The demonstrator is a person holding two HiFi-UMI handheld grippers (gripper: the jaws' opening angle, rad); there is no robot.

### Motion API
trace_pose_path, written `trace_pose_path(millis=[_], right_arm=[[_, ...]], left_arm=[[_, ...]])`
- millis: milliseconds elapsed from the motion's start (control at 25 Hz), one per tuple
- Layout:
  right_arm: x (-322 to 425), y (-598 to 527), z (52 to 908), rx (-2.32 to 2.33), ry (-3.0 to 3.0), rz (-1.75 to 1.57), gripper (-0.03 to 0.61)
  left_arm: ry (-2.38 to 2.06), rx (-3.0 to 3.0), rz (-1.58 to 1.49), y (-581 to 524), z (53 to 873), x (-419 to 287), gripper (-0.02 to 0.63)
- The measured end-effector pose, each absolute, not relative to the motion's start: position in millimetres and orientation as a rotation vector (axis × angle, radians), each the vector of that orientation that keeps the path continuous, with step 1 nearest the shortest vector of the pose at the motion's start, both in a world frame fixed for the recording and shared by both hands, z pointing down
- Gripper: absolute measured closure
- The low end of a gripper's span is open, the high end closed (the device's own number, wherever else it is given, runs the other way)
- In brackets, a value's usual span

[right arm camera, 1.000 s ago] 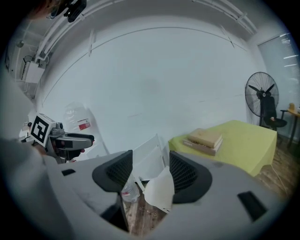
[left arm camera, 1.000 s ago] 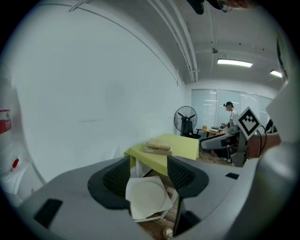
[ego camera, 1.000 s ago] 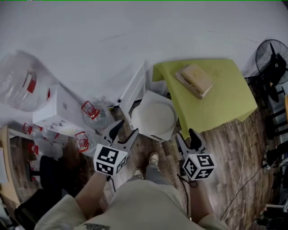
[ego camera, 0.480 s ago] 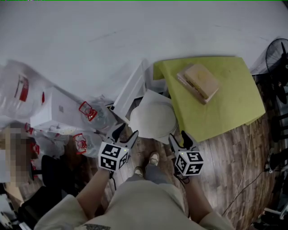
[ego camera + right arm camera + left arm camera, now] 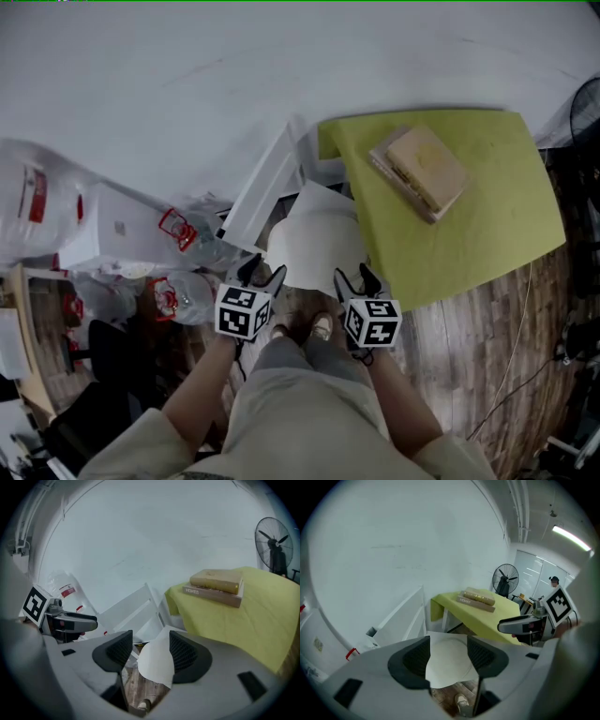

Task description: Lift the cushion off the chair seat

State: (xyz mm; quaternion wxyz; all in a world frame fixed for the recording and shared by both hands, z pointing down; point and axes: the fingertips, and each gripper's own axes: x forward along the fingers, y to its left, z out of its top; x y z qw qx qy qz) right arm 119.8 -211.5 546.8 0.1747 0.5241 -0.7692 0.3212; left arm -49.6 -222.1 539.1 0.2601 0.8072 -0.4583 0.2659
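Cushion beyond left tool, right tool

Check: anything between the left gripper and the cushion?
Nothing. In the left gripper view the cushion shows unobstructed beyond the open jaws. In the head view the stretch from the left gripper to it is bare too.

The left forearm and right forearm reach forward and down, side by side. The left hand-held gripper and right hand-held gripper tilt downward, jaws apart, gripping nothing.
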Motion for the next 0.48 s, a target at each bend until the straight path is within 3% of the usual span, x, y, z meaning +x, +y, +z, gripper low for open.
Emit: trace_pose_path(millis=[480], right_arm=[[125,-252,632,1.561,-2.025,0.920,0.308]], left_arm=[[-1.151,2.080,0.804,-249,625,-57,0.373]])
